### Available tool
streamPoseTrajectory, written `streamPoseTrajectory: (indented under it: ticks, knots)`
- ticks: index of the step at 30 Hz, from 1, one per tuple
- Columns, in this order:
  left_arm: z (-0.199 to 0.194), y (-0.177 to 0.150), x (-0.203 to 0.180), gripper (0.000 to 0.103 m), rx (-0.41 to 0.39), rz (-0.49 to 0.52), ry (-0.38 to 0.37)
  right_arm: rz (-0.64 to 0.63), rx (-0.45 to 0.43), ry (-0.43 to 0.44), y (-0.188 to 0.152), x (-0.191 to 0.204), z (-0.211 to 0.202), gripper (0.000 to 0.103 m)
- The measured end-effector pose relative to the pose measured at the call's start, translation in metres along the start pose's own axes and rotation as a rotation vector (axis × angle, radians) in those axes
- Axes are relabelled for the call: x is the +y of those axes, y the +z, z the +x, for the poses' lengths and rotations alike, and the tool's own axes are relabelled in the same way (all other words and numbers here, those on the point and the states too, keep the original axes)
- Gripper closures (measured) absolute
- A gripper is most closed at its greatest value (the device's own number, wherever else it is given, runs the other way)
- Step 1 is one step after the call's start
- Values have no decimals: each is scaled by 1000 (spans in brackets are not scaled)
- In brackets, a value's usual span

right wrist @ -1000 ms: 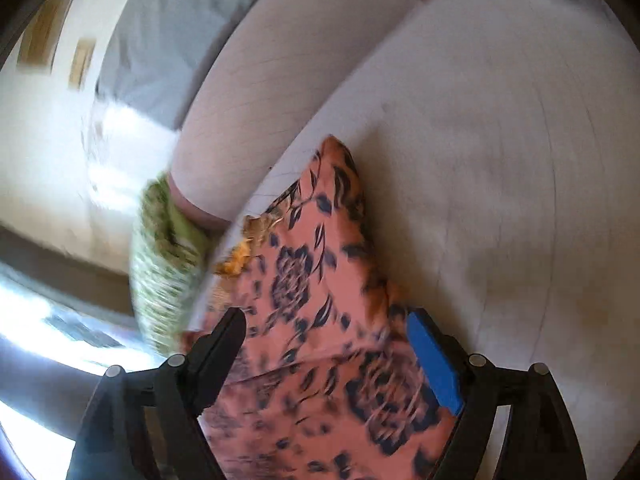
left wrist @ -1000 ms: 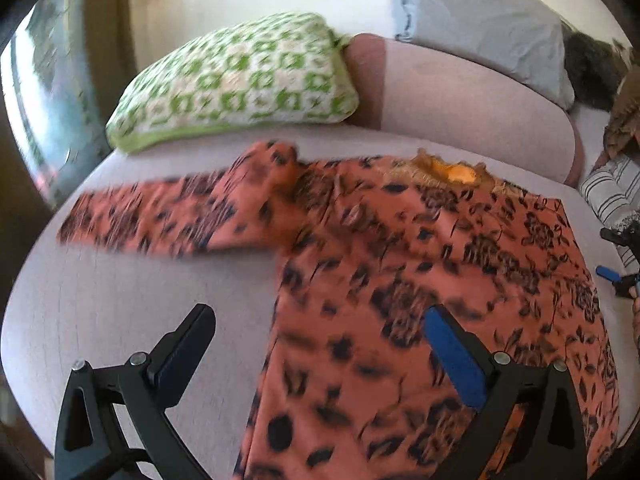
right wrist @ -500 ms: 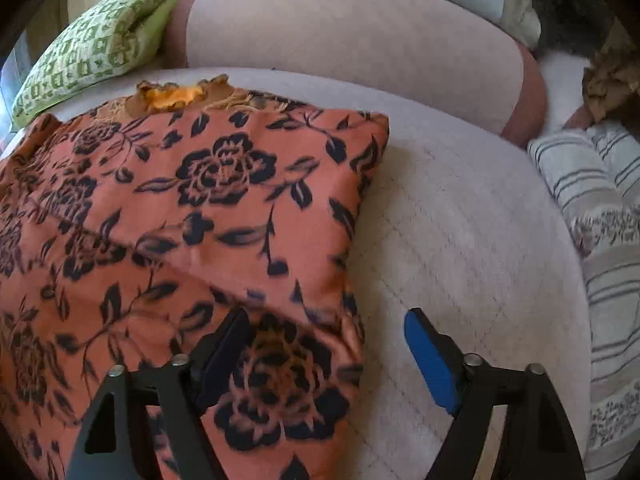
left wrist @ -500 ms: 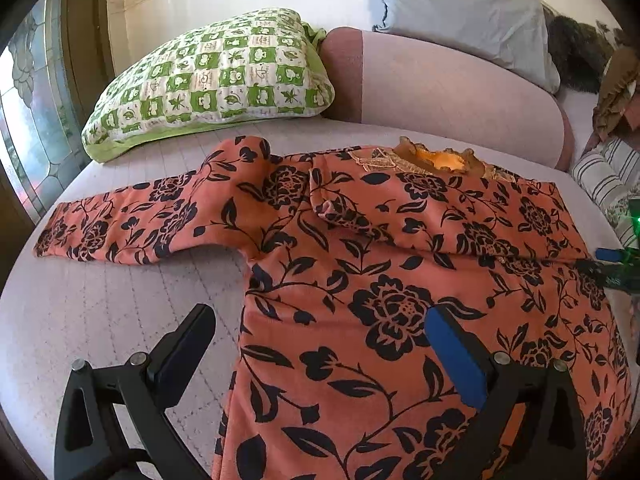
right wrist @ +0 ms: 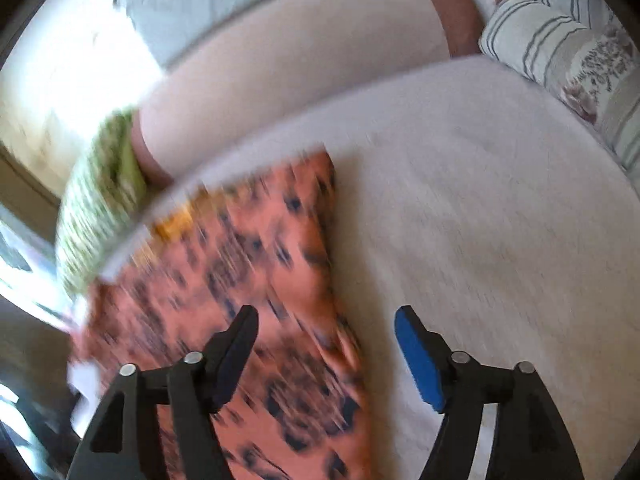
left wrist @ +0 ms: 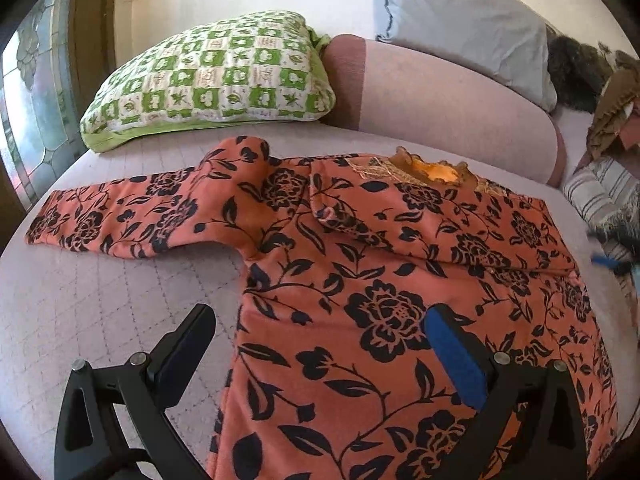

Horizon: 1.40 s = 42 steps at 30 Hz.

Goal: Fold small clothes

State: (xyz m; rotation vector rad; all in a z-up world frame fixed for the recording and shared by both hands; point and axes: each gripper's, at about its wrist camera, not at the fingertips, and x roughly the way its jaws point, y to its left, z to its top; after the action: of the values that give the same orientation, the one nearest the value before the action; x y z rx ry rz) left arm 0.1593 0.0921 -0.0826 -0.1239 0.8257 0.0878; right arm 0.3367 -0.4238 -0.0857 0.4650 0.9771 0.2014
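An orange top with black flowers (left wrist: pixel 360 280) lies flat on the pale bed. Its left sleeve (left wrist: pixel 120 216) stretches out to the left; its right sleeve is folded across the chest. My left gripper (left wrist: pixel 320 328) is open and empty above the top's left side edge. My right gripper (right wrist: pixel 326 328) is open and empty over the top's right edge (right wrist: pixel 248 288); that view is blurred. It also shows as a blur at the right of the left wrist view (left wrist: pixel 612 252).
A green checked pillow (left wrist: pixel 216 76) and a pink bolster (left wrist: pixel 440 96) lie behind the top. A grey pillow (left wrist: pixel 460 20) sits further back. Striped cushions (right wrist: pixel 560 56) and other clothes (left wrist: pixel 612 116) lie to the right.
My right gripper has swung quickly and its view now tilts and blurs. My left gripper has held nearly still over the top's left edge.
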Motion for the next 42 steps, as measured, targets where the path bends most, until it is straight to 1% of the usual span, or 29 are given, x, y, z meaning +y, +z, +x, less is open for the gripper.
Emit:
streamPoseTrajectory:
  ticks: [3, 4, 5, 6, 7, 9, 10, 11, 12, 14, 15, 16, 18, 19, 21, 22, 23, 24, 25, 27, 29, 30, 32, 35, 37, 39, 40, 41, 42]
  knots:
    - [4, -3, -5, 0, 5, 34, 24, 15, 28, 25, 28, 5, 31, 25]
    - [4, -3, -6, 0, 7, 38, 27, 27, 59, 24, 36, 9, 55, 25]
    - [5, -3, -5, 0, 9, 38, 29, 39, 77, 11, 42, 8, 71, 32]
    - [6, -3, -4, 0, 11, 33, 26, 39, 86, 7, 42, 9, 81, 46]
    - [6, -3, -3, 0, 14, 27, 23, 22, 125, 6, 41, 13, 92, 89]
    - [9, 0, 1, 0, 27, 0, 1, -98, 113, -75, 31, 29, 93, 89]
    - [10, 1, 4, 0, 37, -23, -20, -78, 108, -83, 31, 22, 91, 89]
    - [11, 2, 6, 0, 42, -34, -28, -6, 101, -55, 31, 8, 91, 89]
    - [11, 2, 8, 0, 43, -42, -29, 29, 88, -37, 31, 3, 89, 88]
    - [10, 2, 11, 0, 41, -53, -29, -3, 73, -47, 27, 10, 85, 82]
    - [10, 2, 12, 0, 40, -58, -32, -7, 75, -54, 25, 13, 79, 82]
    - [8, 3, 14, 0, 38, -67, -38, 1, 73, -54, 22, 14, 74, 77]
    - [6, 3, 15, 0, 34, -77, -47, 20, 87, -77, 13, 14, 65, 43]
    - [5, 3, 15, 0, 32, -78, -49, 15, 109, -89, 10, 16, 66, 23]
    - [4, 3, 15, 0, 30, -75, -48, -33, 120, -83, -1, 21, 60, 30]
    - [4, 3, 14, 0, 31, -73, -46, -24, 118, -99, -4, 16, 58, 61]
    - [4, 2, 14, 0, 32, -70, -44, 14, 119, -112, -6, 9, 59, 76]
    - [4, 2, 14, 0, 31, -68, -41, 92, 113, -65, -7, -7, 55, 79]
    - [3, 1, 14, 0, 30, -65, -38, 118, 108, -47, -8, -13, 49, 83]
    - [3, 2, 14, 0, 33, -67, -47, 84, 117, -68, -13, -18, 49, 85]
    - [3, 2, 15, 0, 32, -69, -44, 99, 130, -50, -12, -22, 47, 84]
    - [3, 2, 15, 0, 31, -69, -46, 99, 123, -50, -9, -21, 41, 80]
    - [1, 3, 16, 0, 28, -73, -53, 82, 80, -80, -3, -15, 25, 79]
    - [1, 5, 15, 0, 23, -75, -57, 48, 1, -28, 9, 7, 16, 79]
    - [2, 4, 14, 0, 26, -67, -54, 9, -1, 45, 18, 22, 18, 79]
    - [4, 4, 12, 0, 30, -59, -50, -7, 39, 142, 26, 32, 42, 69]
    - [4, 4, 13, 0, 32, -58, -48, -16, 61, 101, 27, 27, 55, 61]
    - [4, 4, 14, 0, 29, -58, -47, 14, 113, -6, 27, 11, 76, 73]
    - [3, 4, 16, 0, 25, -61, -42, 116, 104, 20, 24, -9, 83, 79]
